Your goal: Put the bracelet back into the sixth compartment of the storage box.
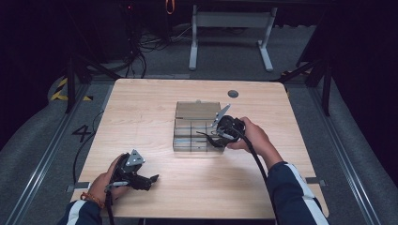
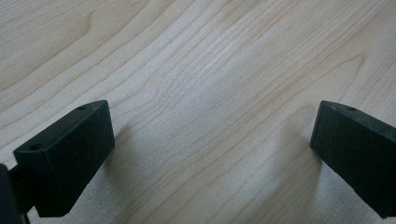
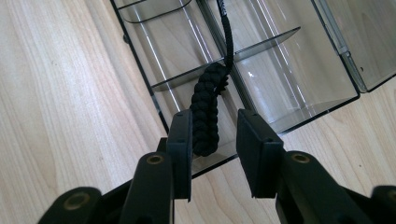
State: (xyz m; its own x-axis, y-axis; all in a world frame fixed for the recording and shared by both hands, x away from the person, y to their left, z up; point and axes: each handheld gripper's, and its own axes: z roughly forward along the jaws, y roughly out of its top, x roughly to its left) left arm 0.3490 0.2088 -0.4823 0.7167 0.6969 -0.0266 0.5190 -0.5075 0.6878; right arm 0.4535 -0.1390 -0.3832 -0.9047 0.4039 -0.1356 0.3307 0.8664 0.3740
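Note:
A clear plastic compartment box [image 1: 180, 140] lies open at the middle of the wooden table, its lid folded back on the far side. In the right gripper view a black braided cord [image 3: 205, 112] runs from between my jaws up over a divider [image 3: 266, 42] of the box. My right gripper [image 3: 215, 116] is open. The braid rests against the left pad, and a gap shows on the right side. From the high view this gripper [image 1: 213, 138] hovers at the box's near right corner. My left gripper [image 1: 152, 180] rests near the front left, open over bare wood [image 2: 212, 126].
A round grey grommet [image 1: 233, 93] sits in the table's far right part. Beyond the table stands a white desk frame [image 1: 230, 28], with cables on the floor to its left. The person's two forearms come in over the front edge.

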